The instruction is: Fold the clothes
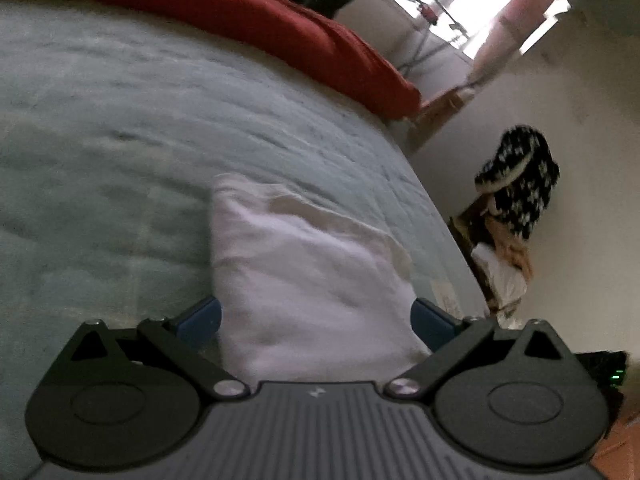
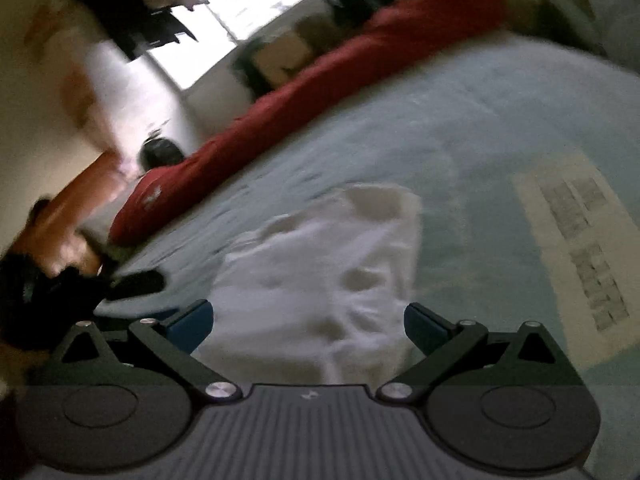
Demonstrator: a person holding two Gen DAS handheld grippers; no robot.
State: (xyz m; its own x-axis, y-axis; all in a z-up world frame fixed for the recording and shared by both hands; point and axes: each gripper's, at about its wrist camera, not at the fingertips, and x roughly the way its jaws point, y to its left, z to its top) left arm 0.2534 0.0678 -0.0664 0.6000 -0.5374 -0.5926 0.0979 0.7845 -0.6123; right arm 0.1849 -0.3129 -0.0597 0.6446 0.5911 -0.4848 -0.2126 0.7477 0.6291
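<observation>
A white garment (image 1: 304, 272) lies folded into a narrow bundle on the pale blue-green bedspread (image 1: 120, 160). My left gripper (image 1: 316, 318) is open, its blue pads on either side of the bundle's near end. In the right wrist view the same white garment (image 2: 320, 272) lies rumpled, with a cream patch at its far end. My right gripper (image 2: 308, 322) is also open, and the cloth's near edge runs between its blue fingertips (image 2: 190, 324). Neither gripper pinches the cloth. Both views are blurred.
A long red bolster (image 1: 248, 28) (image 2: 320, 96) lies along the far side of the bed. A printed cream patch (image 2: 580, 248) sits on the bedspread (image 2: 500, 128) to the right. Clothes (image 1: 516, 184) are piled by the wall past the bed's right edge. A bright window (image 2: 232, 28) is behind.
</observation>
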